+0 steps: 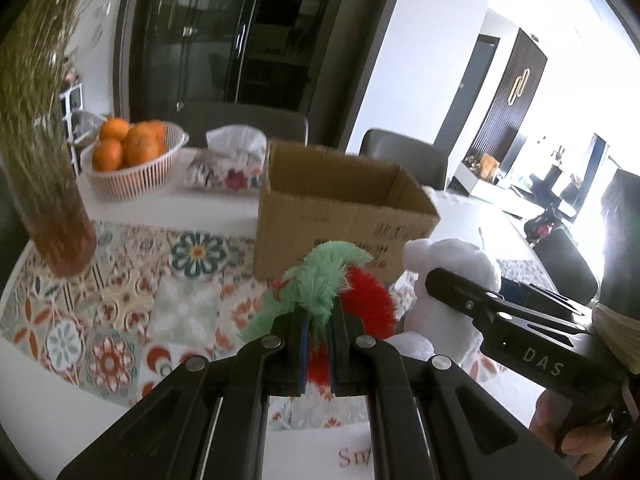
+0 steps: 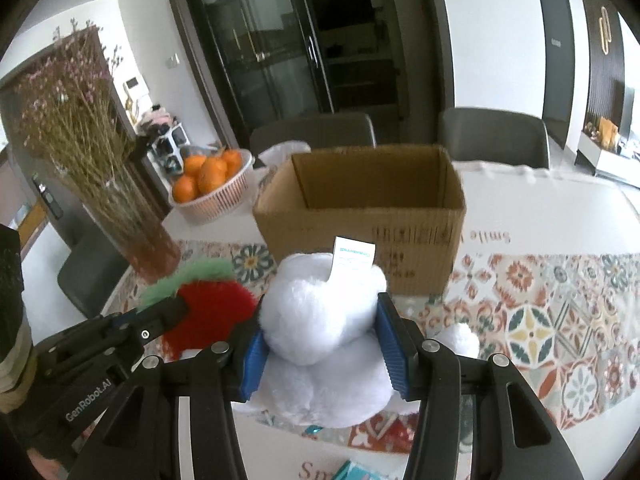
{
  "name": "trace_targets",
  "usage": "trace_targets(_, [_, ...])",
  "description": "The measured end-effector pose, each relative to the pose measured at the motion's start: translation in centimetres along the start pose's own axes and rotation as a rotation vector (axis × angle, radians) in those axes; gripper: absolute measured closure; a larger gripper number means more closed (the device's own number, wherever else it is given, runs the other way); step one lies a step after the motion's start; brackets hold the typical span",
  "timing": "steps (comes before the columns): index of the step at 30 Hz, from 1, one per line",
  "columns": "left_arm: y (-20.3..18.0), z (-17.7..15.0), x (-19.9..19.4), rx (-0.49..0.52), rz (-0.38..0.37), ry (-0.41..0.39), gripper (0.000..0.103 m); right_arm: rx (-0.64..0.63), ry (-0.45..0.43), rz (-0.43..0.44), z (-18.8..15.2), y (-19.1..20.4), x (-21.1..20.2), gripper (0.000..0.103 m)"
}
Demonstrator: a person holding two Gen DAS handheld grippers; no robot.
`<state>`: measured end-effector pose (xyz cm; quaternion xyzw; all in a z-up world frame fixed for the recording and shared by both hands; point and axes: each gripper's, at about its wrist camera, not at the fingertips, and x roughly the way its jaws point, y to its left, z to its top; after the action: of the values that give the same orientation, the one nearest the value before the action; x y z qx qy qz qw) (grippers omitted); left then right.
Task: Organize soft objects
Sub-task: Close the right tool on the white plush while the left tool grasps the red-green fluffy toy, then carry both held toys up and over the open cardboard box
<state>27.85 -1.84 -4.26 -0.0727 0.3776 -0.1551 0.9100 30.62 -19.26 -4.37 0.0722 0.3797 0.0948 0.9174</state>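
My left gripper is shut on the green leafy top of a red and green fluffy toy, close above the patterned cloth. That toy also shows in the right wrist view, with the left gripper on it. My right gripper has its blue pads on both sides of a white plush toy with a paper tag; the plush rests on the cloth. It shows in the left wrist view too. An open, empty cardboard box stands just behind both toys.
A glass vase of dried flowers stands at the left. A white basket of oranges and a tissue pack sit behind the box. Grey chairs line the table's far side. A teal object lies at the near edge.
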Motion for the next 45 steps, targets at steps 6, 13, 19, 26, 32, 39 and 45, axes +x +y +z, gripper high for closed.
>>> trace_targets(6, [-0.7,2.9,-0.3,0.037,-0.001,-0.064,0.094,0.002,-0.053,-0.004,2.5,-0.1,-0.4,0.052])
trace_targets(13, [-1.5,6.3,-0.3,0.064,-0.014,-0.121,0.094,0.019,-0.11,0.003,5.4,-0.8,-0.8,0.052])
trace_targets(19, [-2.3,9.1,0.2,0.095,-0.015,-0.158,0.094,0.03,-0.134,0.01,8.0,-1.6,-0.4,0.052])
trace_targets(26, [-2.7,12.0,1.7,0.111,-0.023,-0.165,0.094,0.024,-0.164,0.009,10.8,-2.3,0.5,0.052])
trace_targets(32, [-2.6,14.3,3.7,0.125,-0.024,-0.154,0.094,0.017,-0.17,0.002,13.1,-2.9,2.0,0.052])
trace_targets(39, [-2.4,16.1,6.9,0.132,-0.025,-0.114,0.094,-0.01,-0.171,-0.016,15.2,-3.6,4.7,0.052])
trace_targets(45, [-2.2,16.6,10.3,0.146,-0.01,-0.067,0.094,0.003,-0.104,-0.021,15.3,-5.0,8.1,0.052])
